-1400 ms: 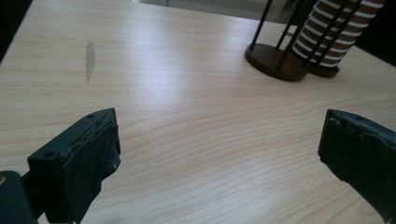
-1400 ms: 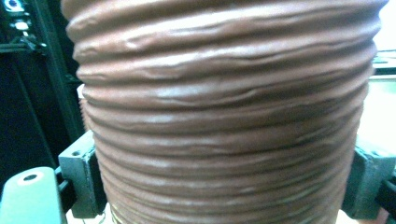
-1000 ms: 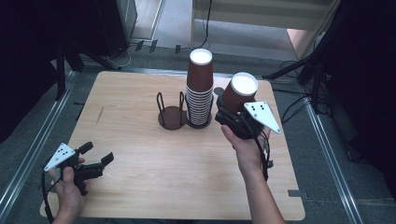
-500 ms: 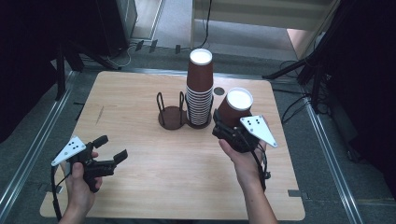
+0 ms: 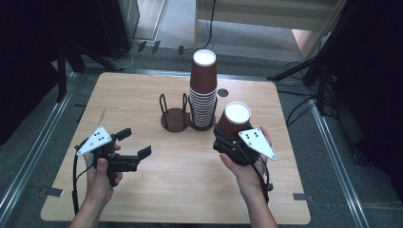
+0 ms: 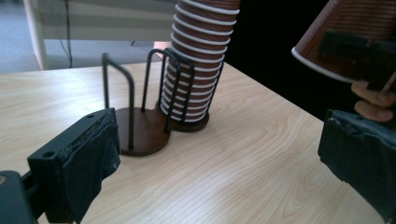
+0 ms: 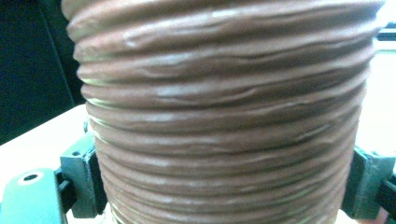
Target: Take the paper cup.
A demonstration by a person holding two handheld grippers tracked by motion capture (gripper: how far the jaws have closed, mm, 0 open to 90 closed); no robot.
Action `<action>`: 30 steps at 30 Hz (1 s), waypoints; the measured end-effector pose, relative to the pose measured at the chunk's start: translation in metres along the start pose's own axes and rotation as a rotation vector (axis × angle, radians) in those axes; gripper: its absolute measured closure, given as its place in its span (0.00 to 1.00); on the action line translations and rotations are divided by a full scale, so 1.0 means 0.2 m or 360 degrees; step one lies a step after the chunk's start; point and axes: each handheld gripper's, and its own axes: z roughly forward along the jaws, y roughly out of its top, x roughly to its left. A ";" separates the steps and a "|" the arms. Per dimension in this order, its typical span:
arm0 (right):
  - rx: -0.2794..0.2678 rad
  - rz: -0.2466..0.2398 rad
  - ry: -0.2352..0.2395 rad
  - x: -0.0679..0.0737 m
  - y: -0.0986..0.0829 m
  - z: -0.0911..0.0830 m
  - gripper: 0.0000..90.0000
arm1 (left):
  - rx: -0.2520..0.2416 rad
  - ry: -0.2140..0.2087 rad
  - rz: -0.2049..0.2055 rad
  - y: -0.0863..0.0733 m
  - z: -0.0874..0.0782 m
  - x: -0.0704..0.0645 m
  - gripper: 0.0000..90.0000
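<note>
Cup held: a brown ribbed paper cup (image 5: 234, 121) is pinched between the jaws of the right gripper (image 5: 227, 142), tilted, its white inside turned up toward the high camera; it is carried above the right half of the desk (image 5: 157, 199), nearer the right edge than the left, just in front of the stack. In the right gripper view the ribbed wall (image 7: 224, 116) is seen pressed between the two pads at either side.
Right hand: the right hand (image 5: 247, 164) is wrapped around the gripper body, with the grey three-cornered plate (image 5: 256, 142) on top.
Left gripper: the left gripper (image 5: 135, 145) is held by the left hand (image 5: 102, 175) over the near-left part of the desk, its jaws spread wide with nothing between them. In the left gripper view the two black pads (image 6: 91, 158) are seen well apart, with bare wood between.
Cup holder: a dark wire holder (image 5: 175, 114) with a round base is placed near the middle of the desk, toward the far edge; its left ring is unfilled.
Stack: a tall stack of brown cups (image 5: 203, 92) is seated upright in the right ring of the holder, mouths down, white bottom uppermost, just beyond the held cup.
Far edge: a small dark round hole (image 5: 223, 92) is seen in the desk beside the stack.
</note>
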 end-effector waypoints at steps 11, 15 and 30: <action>0.0066 -0.0095 0.0049 0.06 -0.11 -0.01 0.12 | 0.0112 0.0025 0.0048 0.06 0.03 -0.05 0.00; 0.0104 -0.0138 0.0044 0.08 -0.17 -0.01 0.12 | 0.0213 0.0024 0.0094 0.02 0.06 -0.08 0.00; 0.0188 -0.0397 0.0058 0.22 -0.36 0.03 0.12 | 0.0354 -0.0031 0.0029 -0.03 0.16 -0.14 0.00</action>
